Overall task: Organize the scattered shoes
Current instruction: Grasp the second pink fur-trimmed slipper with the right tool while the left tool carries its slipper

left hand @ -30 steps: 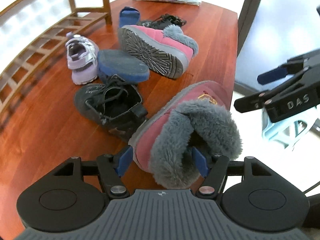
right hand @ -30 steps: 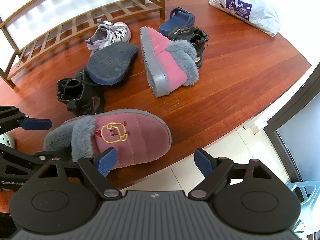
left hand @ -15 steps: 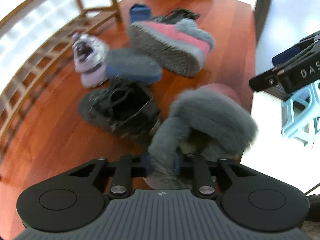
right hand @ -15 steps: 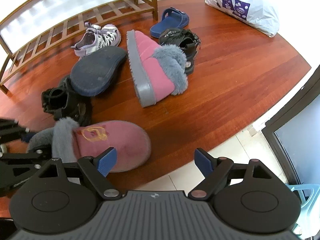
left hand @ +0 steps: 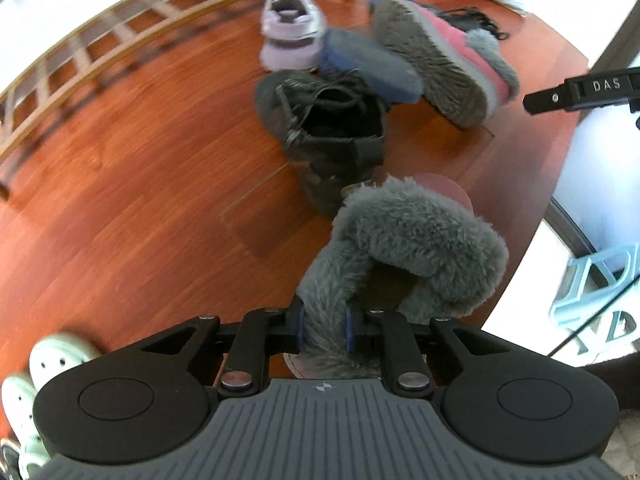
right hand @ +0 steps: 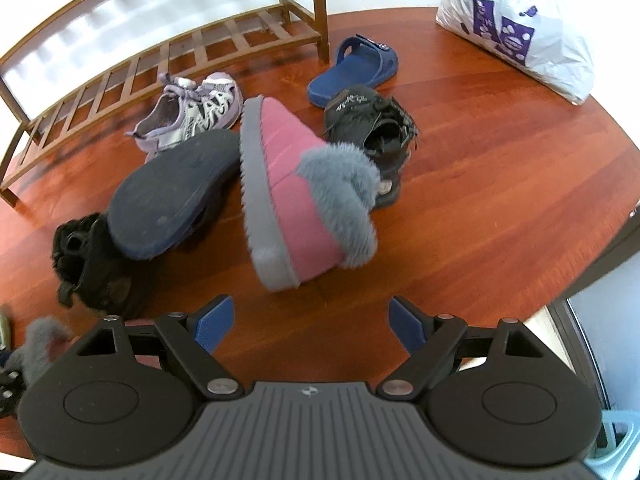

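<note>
Red wood floor, shoes scattered before rack [right hand: 168,60]. Left gripper [left hand: 323,330] pinches pink boot [left hand: 408,248] by fur cuff, likely for carrying. Right gripper [right hand: 310,322] wide, empty, facing matching boot [right hand: 296,188] lying on its side.

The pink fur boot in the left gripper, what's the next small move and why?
Probably carry it toward the wooden shoe rack. The left gripper is shut on the grey cuff of the pink fur boot, the rack's slats look bare, and the right gripper hangs open, holding nothing.
</note>
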The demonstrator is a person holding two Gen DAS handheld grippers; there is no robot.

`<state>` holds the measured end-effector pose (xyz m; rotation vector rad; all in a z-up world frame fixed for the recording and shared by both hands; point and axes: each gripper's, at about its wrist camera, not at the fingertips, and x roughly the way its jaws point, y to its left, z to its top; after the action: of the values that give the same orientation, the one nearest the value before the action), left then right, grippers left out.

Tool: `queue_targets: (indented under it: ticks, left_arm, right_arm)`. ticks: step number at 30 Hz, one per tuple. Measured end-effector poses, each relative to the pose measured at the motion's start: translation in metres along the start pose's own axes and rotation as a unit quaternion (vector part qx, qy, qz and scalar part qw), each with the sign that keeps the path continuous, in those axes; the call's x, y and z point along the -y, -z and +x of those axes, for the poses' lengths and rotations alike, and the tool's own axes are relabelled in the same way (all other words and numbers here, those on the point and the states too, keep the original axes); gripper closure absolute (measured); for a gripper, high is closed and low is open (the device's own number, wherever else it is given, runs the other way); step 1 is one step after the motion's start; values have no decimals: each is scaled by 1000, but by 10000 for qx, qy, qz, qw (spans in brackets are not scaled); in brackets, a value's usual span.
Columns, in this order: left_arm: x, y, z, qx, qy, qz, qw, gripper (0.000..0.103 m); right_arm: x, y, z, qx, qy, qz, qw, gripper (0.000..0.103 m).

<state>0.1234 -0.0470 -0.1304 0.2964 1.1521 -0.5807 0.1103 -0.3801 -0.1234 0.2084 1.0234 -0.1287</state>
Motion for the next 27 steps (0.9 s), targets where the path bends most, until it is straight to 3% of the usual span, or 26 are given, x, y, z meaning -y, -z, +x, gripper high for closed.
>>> queue_targets:
  ticks: [10, 18, 19, 21, 27]
  left_arm:
    - [-22, 21, -10, -143, -480, -764, 9958, 81]
    - [-40, 39, -19, -234, -803, -1223, 9890, 80]
    - [-42, 41, -20, -247, -825, -1294, 9878, 80]
    - [-48, 46, -22, -261, -841, -1457, 9854, 80]
    - [-53, 50, -24, -196, -773, -1528, 9850, 77]
  right_arm:
    - [17, -40, 39, 21, -416, -731, 9965, 14]
    - [10, -60, 65, -263, -1014, -1304, 9859, 15]
    - [8, -61, 67, -300, -1103, -1317, 9847, 16]
    - [3, -61, 67, -328, -1243, -1335, 9827, 30]
    - [-27, -61, 64, -418, -1323, -1589, 9775, 45]
